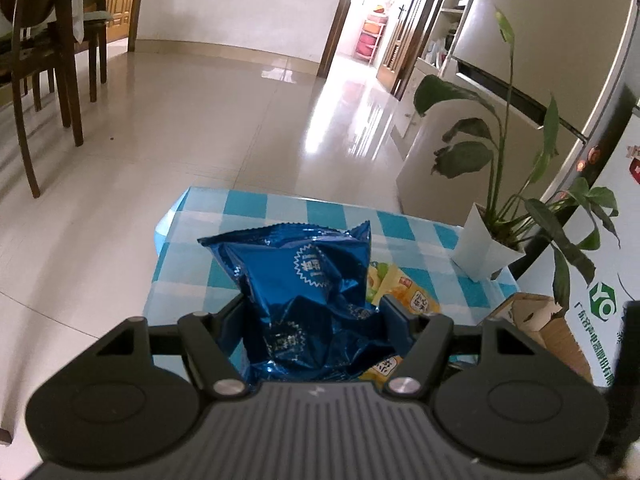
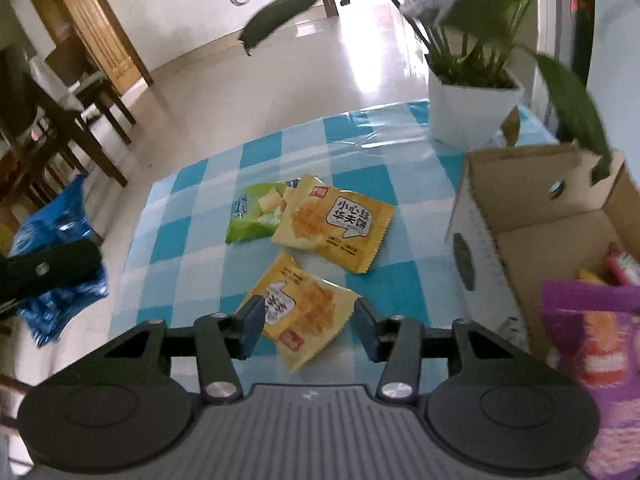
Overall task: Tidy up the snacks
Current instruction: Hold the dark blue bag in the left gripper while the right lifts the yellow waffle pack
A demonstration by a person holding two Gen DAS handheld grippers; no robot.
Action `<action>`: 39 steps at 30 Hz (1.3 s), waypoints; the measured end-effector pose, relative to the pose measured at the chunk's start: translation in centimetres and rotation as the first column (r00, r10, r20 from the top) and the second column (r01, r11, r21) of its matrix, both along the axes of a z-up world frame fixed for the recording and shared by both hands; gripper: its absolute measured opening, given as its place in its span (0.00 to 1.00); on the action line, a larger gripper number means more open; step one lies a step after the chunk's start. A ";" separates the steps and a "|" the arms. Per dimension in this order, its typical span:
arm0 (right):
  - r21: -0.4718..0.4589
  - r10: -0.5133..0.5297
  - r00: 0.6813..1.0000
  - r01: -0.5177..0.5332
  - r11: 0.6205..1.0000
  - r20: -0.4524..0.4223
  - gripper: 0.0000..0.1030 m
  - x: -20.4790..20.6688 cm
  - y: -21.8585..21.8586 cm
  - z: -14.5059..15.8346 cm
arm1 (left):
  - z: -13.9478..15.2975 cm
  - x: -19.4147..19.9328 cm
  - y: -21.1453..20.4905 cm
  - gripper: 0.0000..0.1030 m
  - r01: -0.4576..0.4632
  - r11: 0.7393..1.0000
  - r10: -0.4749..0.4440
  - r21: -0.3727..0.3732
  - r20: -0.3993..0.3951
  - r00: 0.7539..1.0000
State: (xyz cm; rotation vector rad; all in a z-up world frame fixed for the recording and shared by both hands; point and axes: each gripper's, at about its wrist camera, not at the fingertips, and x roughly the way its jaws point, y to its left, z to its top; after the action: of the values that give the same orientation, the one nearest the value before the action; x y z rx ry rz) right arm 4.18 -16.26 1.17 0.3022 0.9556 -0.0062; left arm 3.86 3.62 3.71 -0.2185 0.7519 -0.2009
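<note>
A: The left tongs (image 1: pixel 312 316) are pinching the crinkled blue foil snack bag (image 1: pixel 304 280), held up off the blue-and-white checked surface (image 1: pixel 248 208). How safe is that hold?

B: Fair. The pads press into loose, puffy foil low on the bag, so most of it stands above the pinch. I'd expect it to flop or slide out if the hand swings fast.

A: And the right tongs (image 2: pixel 308 322)?

B: Spread, with nothing pinched. They hang over the near yellow waffle-biscuit packet (image 2: pixel 308 312), which lies flat on the surface; whether the pads touch it I cannot tell. A second yellow packet (image 2: pixel 336 224) lies further off, overlapping a green snack packet (image 2: pixel 256 214).

A: So the risk there?

B: Flat, slick wrappers. Closing from above could skid the packet away or catch only a corner, and it lies fairly near the surface's front edge.

A: The open brown cardboard box (image 2: pixel 560 216) on the right?

B: It already holds a few packets, with a purple one (image 2: pixel 600 340) at its near side. The white potted plant (image 2: pixel 468 112) stands just behind it; its leaves droop over the box and could snag a carried bag.
</note>
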 end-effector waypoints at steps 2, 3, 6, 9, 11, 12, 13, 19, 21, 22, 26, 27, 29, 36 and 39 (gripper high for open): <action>-0.009 0.016 1.000 -0.016 1.000 0.016 0.58 0.6 0.4 -0.7 | 0.1 0.1 0.3 0.67 -0.005 1.000 0.005 -0.012 -0.005 1.000; -0.019 0.029 0.999 -0.029 0.999 0.022 0.62 0.8 0.7 -1.0 | 0.1 0.2 0.4 0.67 -0.008 1.000 0.008 -0.019 -0.007 1.000; -0.042 0.054 0.998 -0.052 0.998 0.037 0.64 2.0 1.3 -2.1 | 0.3 0.2 0.9 0.67 -0.018 0.999 0.018 -0.030 -0.004 1.000; -0.051 0.068 0.996 -0.065 0.997 0.053 0.64 2.8 1.6 -2.7 | 0.5 0.2 1.4 0.67 -0.024 0.999 0.024 -0.040 -0.001 1.000; -0.049 0.083 0.995 -0.081 0.996 0.060 0.65 3.1 1.8 -3.0 | 0.6 0.2 1.7 0.67 -0.027 0.999 0.027 -0.040 0.006 1.000; -0.044 0.101 0.994 -0.099 0.994 0.050 0.65 3.1 1.9 -3.2 | 0.7 0.2 1.8 0.67 -0.029 0.999 0.029 -0.040 0.007 1.000; -0.028 0.122 0.992 -0.122 0.992 0.021 0.65 3.3 2.1 -3.4 | 0.7 0.2 1.9 0.67 -0.033 0.999 0.033 -0.040 0.006 0.999; -0.063 0.282 0.959 -0.284 0.957 -0.027 0.66 2.5 4.3 -2.5 | 0.7 0.4 2.4 0.67 -0.051 0.998 0.051 -0.030 0.004 0.999; -0.145 0.323 0.946 -0.323 0.935 -0.028 0.69 2.3 5.3 -2.4 | 0.6 0.5 2.4 0.67 -0.054 0.998 0.054 -0.025 -0.002 0.999; -0.171 0.344 0.938 -0.346 0.923 -0.037 0.70 2.3 5.6 -2.5 | 0.5 0.5 2.4 0.67 -0.053 0.998 0.052 -0.025 -0.005 0.999; -0.210 0.446 0.893 -0.449 0.869 -0.062 0.77 2.1 6.1 -2.2 | 0.5 0.5 2.4 0.67 -0.042 0.999 0.042 -0.031 -0.011 0.999; -0.215 0.475 0.878 -0.477 0.852 -0.065 0.83 2.0 6.0 -2.2 | 0.6 0.5 2.5 0.67 -0.041 0.999 0.040 -0.037 -0.010 0.999; -0.240 0.528 0.846 -0.528 0.815 -0.070 0.86 1.6 5.7 -2.3 | 0.7 0.4 2.7 0.67 -0.041 0.998 0.041 -0.042 -0.007 0.999; -0.321 0.618 0.778 -0.617 0.718 -0.112 0.90 1.2 7.3 -3.1 | 0.8 0.3 3.1 0.67 -0.045 0.998 0.044 -0.042 -0.007 0.999; -0.380 0.610 0.784 -0.601 0.703 -0.110 0.93 1.4 8.3 -3.7 | 0.8 0.3 3.1 0.67 -0.045 0.998 0.044 -0.039 -0.006 0.999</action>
State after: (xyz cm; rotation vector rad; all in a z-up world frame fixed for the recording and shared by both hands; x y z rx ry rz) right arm 5.61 -7.97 -2.57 -0.4084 0.9686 0.4102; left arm 4.16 6.76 4.47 -0.2730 0.7481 -0.1732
